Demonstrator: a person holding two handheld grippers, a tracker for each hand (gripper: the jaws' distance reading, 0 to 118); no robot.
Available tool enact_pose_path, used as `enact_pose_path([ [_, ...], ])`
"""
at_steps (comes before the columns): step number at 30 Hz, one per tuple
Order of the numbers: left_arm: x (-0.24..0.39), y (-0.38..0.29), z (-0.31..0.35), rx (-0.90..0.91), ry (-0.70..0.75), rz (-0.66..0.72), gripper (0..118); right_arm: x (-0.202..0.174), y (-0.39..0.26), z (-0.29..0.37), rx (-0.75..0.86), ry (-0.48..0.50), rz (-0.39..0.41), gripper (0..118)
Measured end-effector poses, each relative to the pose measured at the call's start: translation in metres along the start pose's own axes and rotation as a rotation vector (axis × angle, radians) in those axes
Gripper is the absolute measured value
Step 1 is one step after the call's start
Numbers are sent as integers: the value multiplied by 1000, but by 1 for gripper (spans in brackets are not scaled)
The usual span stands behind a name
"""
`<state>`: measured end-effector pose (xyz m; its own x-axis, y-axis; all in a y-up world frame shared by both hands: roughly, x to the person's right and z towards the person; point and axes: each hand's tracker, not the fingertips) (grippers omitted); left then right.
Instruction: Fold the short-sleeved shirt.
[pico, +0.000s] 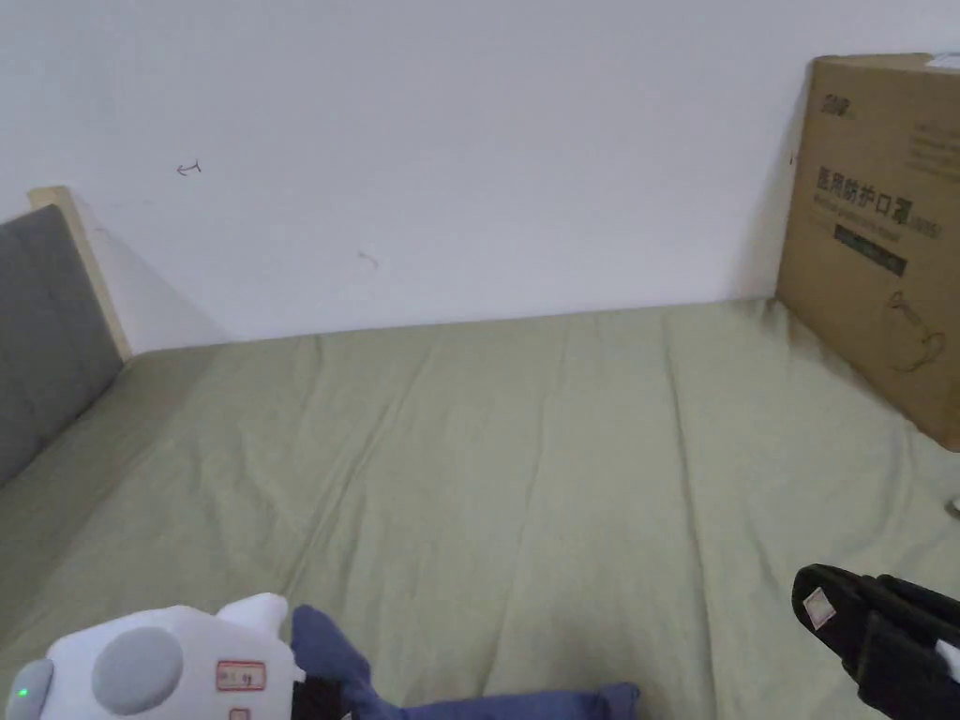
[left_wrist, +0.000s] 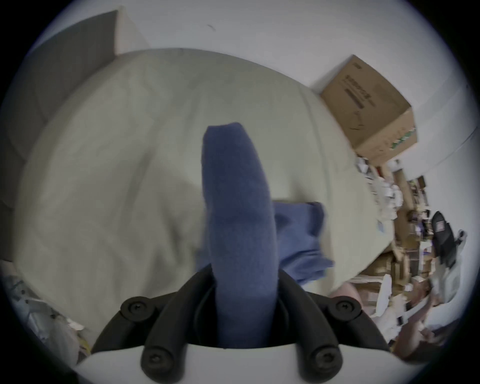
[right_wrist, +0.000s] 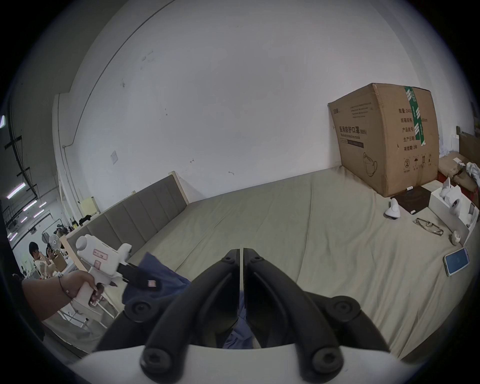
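- One blue shirt (pico: 525, 701) lies bunched at the near edge of the bed (pico: 562, 450); a fold of it rises between the jaws of the left gripper (left_wrist: 242, 272) in the left gripper view.
- Left gripper: jaws pinch the shirt fold, cloth filling the gap between them; in the head view its white body sits at lower left with blue cloth just beside it.
- Left hand (right_wrist: 78, 283) grips the white handle, seen at the left of the right gripper view.
- Right gripper (right_wrist: 242, 253): jaws pressed together, tips all but touching with only a thin slit between; nothing sits between the tips. Blue cloth shows low behind the jaws; whether it touches them cannot be told.
- Bed: olive-green sheet, creased, bare across its middle.
- Headboard (pico: 42, 328): grey, padded, at the left end of the bed.
- Box (pico: 881, 225): brown cardboard, standing on the far right corner against the white wall (pico: 450, 141).
- Phone (right_wrist: 456, 260) and glasses (right_wrist: 428, 226): on the sheet at right, well apart from the shirt.
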<state>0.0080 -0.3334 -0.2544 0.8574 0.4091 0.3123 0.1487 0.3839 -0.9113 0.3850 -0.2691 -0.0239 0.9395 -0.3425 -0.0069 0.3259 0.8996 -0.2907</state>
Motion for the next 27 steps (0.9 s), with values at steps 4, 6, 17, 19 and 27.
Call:
enact_pose_path([
  [4, 57, 11, -51, -36, -173, 62, 8, 11, 0, 7, 8, -7, -23, 3],
  [6, 80, 14, -81, -59, -231, 69, 19, 18, -1, 10, 7, -17, -34, 3],
  [17, 64, 7, -67, 28, -303, -18, 109, 44, -5, 13, 2, -49, -109, 3],
  [19, 49, -1, -32, 149, -267, -51, 66, 44, -5, 12, 6, -49, -109, 3],
  [27, 59, -23, -36, 116, -248, -87, 1, 40, -4, 8, 2, -43, -83, 3],
])
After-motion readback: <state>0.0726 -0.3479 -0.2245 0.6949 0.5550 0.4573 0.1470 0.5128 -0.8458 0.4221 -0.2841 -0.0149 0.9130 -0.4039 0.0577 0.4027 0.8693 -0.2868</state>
